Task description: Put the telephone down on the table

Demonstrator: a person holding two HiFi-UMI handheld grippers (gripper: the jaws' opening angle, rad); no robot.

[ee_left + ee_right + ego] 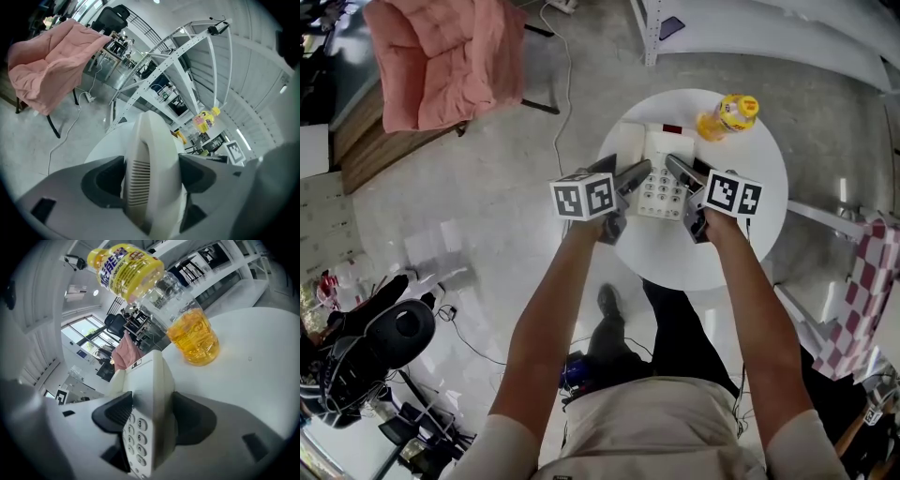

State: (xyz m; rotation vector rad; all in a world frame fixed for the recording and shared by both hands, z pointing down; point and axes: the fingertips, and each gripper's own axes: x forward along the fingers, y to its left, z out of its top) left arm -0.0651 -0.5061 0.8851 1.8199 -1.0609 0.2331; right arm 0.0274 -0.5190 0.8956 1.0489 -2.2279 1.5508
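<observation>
A white desk telephone (661, 173) with a keypad and a handset on its left side is over the round white table (741, 234). My left gripper (639, 175) is shut on the telephone's left side, where the handset (152, 173) fills the space between the jaws. My right gripper (675, 171) is shut on the telephone's right edge; the keypad (138, 441) shows between its jaws. I cannot tell whether the telephone touches the tabletop.
A bottle of yellow drink (727, 114) lies on the table just behind the telephone, also close in the right gripper view as the bottle (154, 296). A chair with a pink cushion (441, 56) stands to the far left. White metal shelving (187, 70) rises beyond the table.
</observation>
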